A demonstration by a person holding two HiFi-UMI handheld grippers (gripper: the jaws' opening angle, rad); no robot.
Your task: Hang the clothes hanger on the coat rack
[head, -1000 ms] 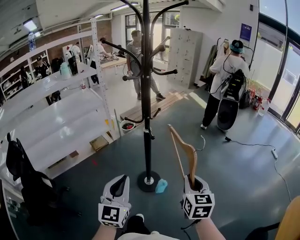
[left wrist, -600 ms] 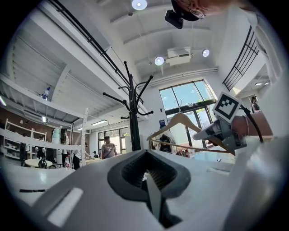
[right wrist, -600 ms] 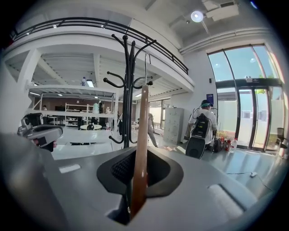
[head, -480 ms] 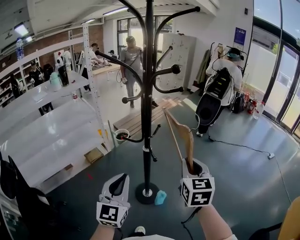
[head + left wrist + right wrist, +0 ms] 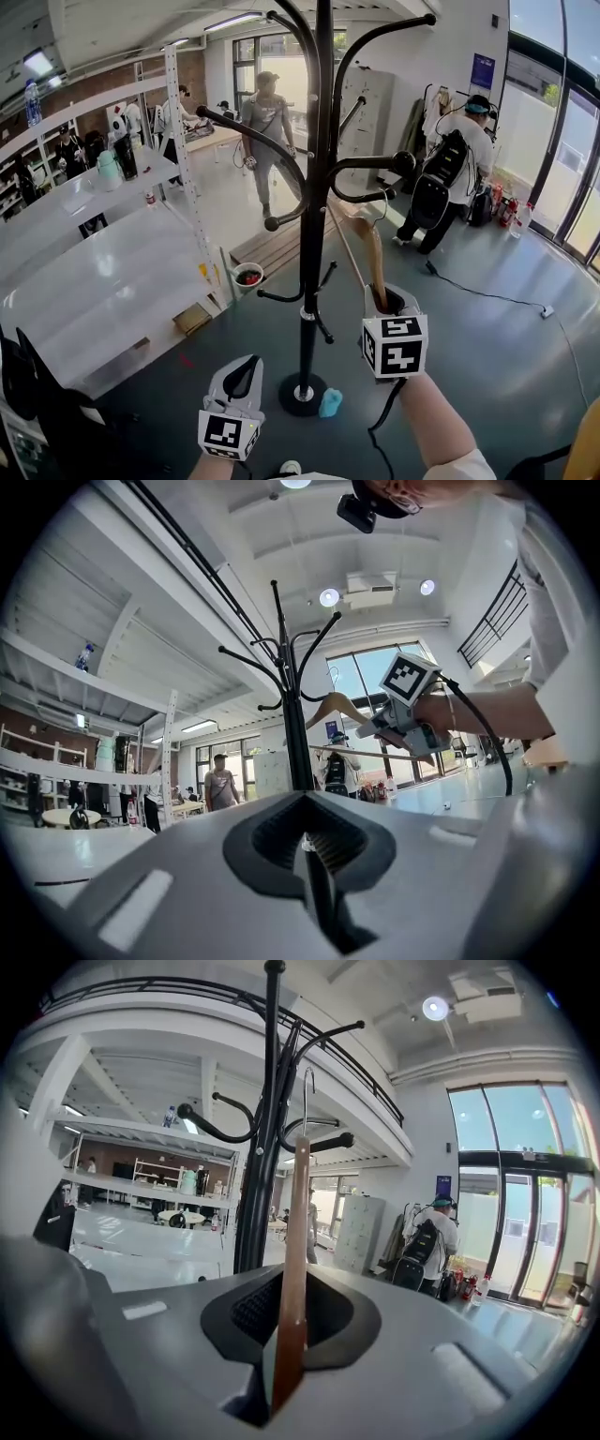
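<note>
Right gripper (image 5: 385, 302): jaws pinched on one wooden arm of the clothes hanger (image 5: 372, 248). The wood runs up between the pads, and the hanger stands roughly upright above the gripper.

Hanger position: just right of the black pole of the coat rack (image 5: 314, 187). Its upper end is close under the rack's knobbed arm (image 5: 380, 165), which reaches out to the right. In the right gripper view the thin metal hook rises in front of the rack's curved arms. Whether the hook touches any arm cannot be told.

Left gripper (image 5: 246, 368): jaws pressed together with nothing between them. It sits low and near, left of the rack's round base (image 5: 302, 394), and well apart from the hanger.

Rack stands on the dark floor (image 5: 487, 375). A small blue object (image 5: 328, 403) lies touching or just beside the base on its right.

Surroundings:
- White shelving (image 5: 103, 253) runs along the left.
- A cable (image 5: 497, 300) trails across the floor at right.
- A person with a dark backpack (image 5: 448, 173) stands far right by the glass doors.
- Another person (image 5: 265, 122) stands far behind the rack.
</note>
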